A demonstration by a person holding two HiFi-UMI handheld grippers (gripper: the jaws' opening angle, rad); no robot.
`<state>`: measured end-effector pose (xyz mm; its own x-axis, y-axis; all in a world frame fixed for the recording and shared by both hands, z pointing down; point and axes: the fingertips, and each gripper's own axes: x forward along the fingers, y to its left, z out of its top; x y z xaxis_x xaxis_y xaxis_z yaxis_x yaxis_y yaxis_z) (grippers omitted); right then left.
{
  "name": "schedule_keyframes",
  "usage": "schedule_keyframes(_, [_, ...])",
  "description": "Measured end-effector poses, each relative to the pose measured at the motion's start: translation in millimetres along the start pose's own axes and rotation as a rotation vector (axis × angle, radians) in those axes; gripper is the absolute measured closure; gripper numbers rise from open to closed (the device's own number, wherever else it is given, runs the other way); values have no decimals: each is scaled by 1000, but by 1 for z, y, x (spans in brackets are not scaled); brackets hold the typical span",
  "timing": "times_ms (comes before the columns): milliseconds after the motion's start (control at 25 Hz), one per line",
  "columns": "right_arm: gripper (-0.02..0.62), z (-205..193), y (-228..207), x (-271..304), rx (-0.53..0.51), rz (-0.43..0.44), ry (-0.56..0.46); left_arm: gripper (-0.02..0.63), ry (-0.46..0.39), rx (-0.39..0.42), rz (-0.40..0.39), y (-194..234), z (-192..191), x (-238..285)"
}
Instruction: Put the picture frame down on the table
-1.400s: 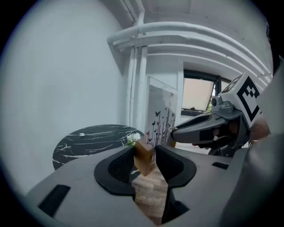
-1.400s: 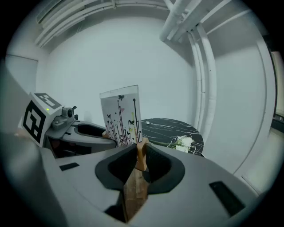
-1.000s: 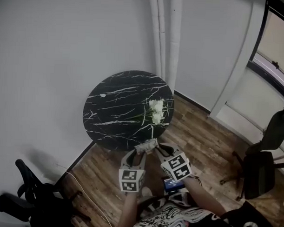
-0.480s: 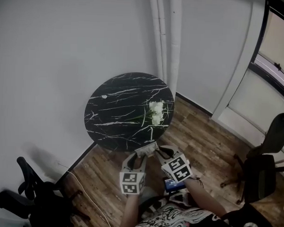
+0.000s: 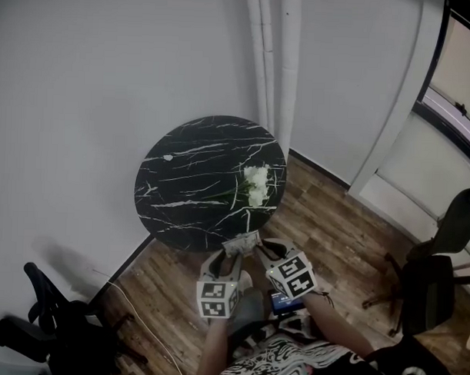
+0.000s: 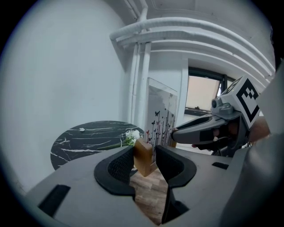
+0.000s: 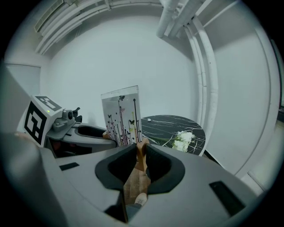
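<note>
The picture frame [image 6: 160, 117], a clear pane printed with dark stems and butterflies, stands upright with its long axis vertical. It is held in the air over the wooden floor [image 5: 326, 224], just short of the round black counter [image 5: 197, 181]. The left tongs [image 6: 144, 158] and the right tongs [image 7: 142, 155] each clamp one end of its wooden base [image 6: 142, 151].

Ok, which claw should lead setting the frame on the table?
Left, probably. The left claw and right claw both clamp the picture frame by its wooden base, but bare table lies on the left's side, the flowers toward the right.
</note>
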<state>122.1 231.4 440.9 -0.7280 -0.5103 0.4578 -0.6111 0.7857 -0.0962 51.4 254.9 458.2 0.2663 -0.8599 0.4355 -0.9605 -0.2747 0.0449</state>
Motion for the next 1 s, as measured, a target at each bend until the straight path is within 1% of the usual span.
schedule_keyframes(120, [526,2,-17,11,12,-19,1,446,7,-5,-20,3,5,17])
schedule_keyframes(280, [526,10,-37,33,35,-32,18,446,13,-12,-40,19,15,46])
schedule_keyframes(520, [526,28,-71,81,64,-60,50,446,42,-30,-81,55,30,96])
schedule_keyframes(720, [526,44,-102,126,96,-97,75,446,59,-18,-128,90,47,141])
schedule_keyframes(1000, [526,72,-135,183,113,-129,107,446,79,-29,-182,137,70,193])
